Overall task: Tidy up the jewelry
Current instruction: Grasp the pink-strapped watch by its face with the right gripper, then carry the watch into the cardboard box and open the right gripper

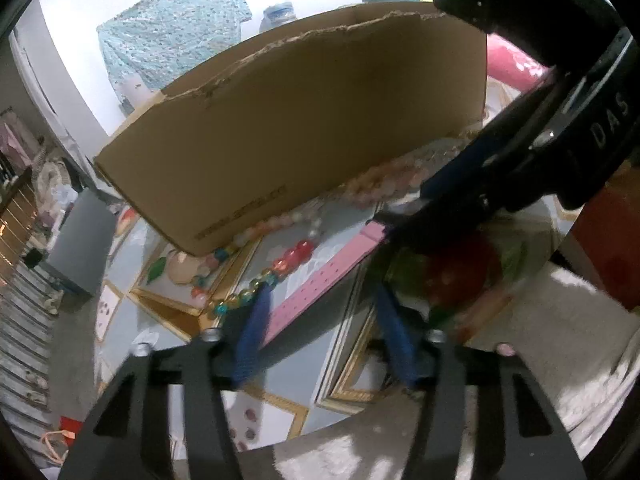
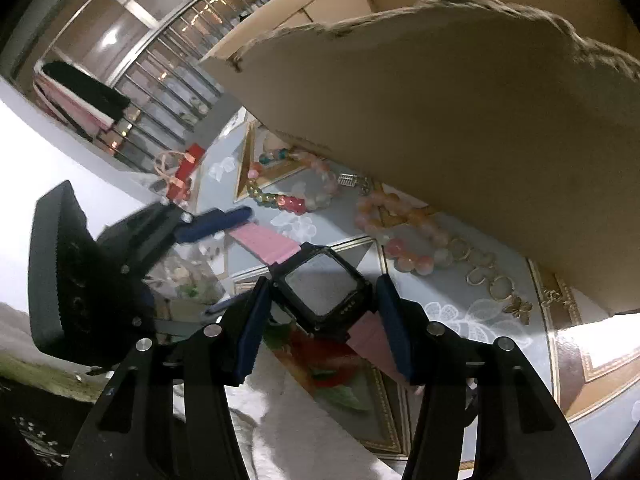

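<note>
A watch (image 2: pixel 324 288) with a black square case and a pink strap (image 2: pixel 264 240) sits between the blue pads of my right gripper (image 2: pixel 324 280), which is shut on the case. In the left wrist view the free end of the pink strap (image 1: pixel 320 284) runs between the pads of my left gripper (image 1: pixel 323 292). It lies against the left pad, and the other pad stands well off it. The right wrist view shows one of the left gripper's blue fingers (image 2: pixel 212 222) at the strap's end. In the left wrist view the right gripper's body hides the watch case.
A cardboard box (image 1: pixel 300 120) with a torn rim stands close behind the jewelry. On the patterned tablecloth (image 2: pixel 500 320) lie a multicoloured bead bracelet (image 2: pixel 292 200), a pink-orange bead bracelet (image 2: pixel 404 236) and a gold ring chain (image 2: pixel 488 276). A small red gift box (image 2: pixel 188 172) sits farther off.
</note>
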Tool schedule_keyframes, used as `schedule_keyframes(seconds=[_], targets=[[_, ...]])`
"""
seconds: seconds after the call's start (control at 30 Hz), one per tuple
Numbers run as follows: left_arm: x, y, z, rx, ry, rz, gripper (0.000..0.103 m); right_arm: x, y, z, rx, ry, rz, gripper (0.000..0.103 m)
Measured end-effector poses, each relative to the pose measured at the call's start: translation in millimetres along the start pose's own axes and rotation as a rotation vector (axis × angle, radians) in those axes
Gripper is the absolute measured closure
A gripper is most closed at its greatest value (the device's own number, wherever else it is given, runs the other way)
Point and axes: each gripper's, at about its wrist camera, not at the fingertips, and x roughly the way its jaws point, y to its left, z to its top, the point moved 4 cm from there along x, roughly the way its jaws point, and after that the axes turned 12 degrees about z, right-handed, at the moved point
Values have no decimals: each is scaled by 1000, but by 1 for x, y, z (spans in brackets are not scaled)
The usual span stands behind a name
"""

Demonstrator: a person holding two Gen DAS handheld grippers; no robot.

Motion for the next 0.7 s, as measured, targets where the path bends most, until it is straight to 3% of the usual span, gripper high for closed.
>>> schedule_keyframes(seconds=[0.07,0.1,0.27,0.4,0.57,0.6,0.7], targets=[[3,3,4,-31,14,-14,80,-4,-1,-1,9,-9,11,53],[5,5,5,-51,27,-21,85,-5,-1,-1,7,-12,8,53],[12,22,12,-243,120,-169,87,-15,7,-14,-70,-37,-67,52],[16,28,14,-309,154,-213,89,-14,11,-27,-155,-43,-175,54],[23,33,19,-346,173,-212,91,-11,15,-37,-271,-63,-376,83],[23,33,20,-349,171,-205,92,-12,15,-38,-278,-72,-397,91],[14,36,14,-357,155,-184,95,-19,13,-36,-262,-107,-404,100]])
